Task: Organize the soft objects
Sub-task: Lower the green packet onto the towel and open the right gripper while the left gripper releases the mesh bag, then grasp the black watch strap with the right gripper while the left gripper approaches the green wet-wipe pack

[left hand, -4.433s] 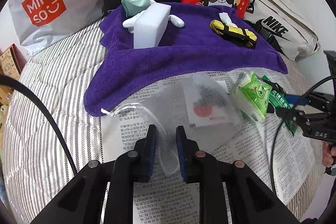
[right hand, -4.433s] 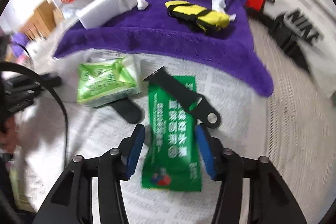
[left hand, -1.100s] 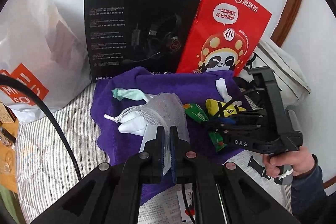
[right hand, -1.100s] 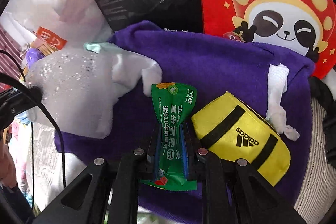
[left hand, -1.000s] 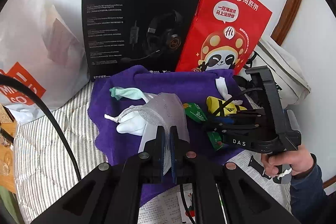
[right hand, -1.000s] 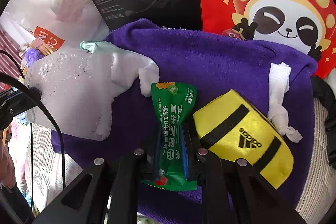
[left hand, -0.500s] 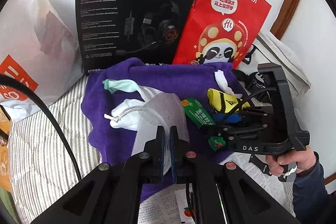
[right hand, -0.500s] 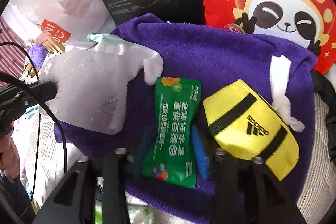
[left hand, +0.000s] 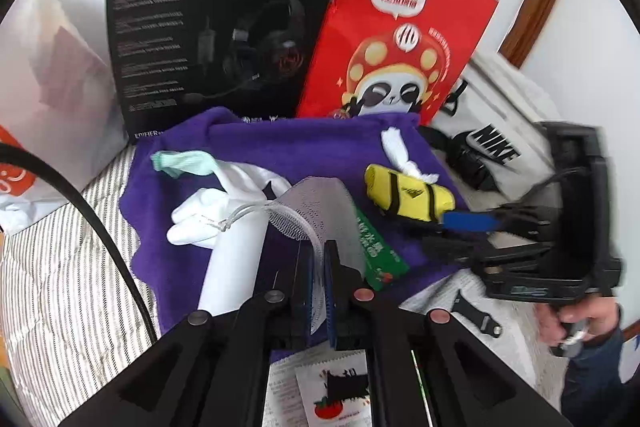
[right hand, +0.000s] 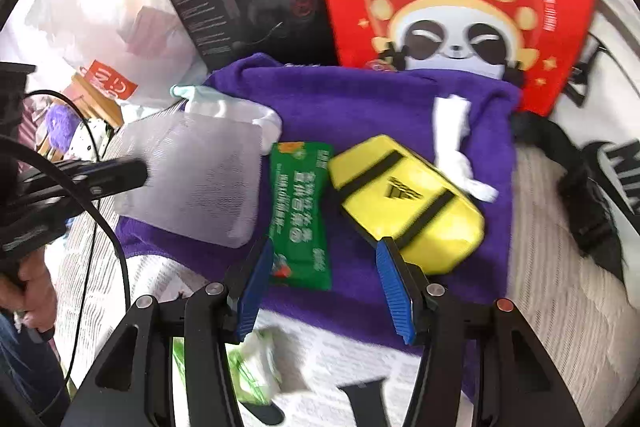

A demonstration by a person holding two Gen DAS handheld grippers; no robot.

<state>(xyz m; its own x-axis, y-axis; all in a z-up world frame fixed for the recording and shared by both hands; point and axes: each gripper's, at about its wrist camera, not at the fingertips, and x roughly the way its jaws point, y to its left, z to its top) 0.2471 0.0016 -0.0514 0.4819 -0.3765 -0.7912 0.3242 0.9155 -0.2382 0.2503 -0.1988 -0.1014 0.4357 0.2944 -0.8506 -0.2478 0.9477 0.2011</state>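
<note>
1. Towel (right hand: 360, 107) edge sits just ahead of right gripper (right hand: 324, 279); bare purple strip between green packet (right hand: 300, 211) and yellow pouch (right hand: 404, 203).
2. Right gripper angled down, jaws opening, pads off packet; left gripper (left hand: 319, 287) pinching mesh bag (left hand: 320, 203) over towel.
3. Packet, clamped a second ago, now lies flat on towel.

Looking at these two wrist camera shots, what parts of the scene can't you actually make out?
- Left wrist view: the green packet is half hidden behind the mesh pouch held in the shut left gripper.
- Left wrist view: small print on the black headset box is blurred.
- Right wrist view: the light green pack sits behind the right gripper, whose jaws are opening; its label is unreadable.
- Right wrist view: the black strap is cut off by the bottom edge.
</note>
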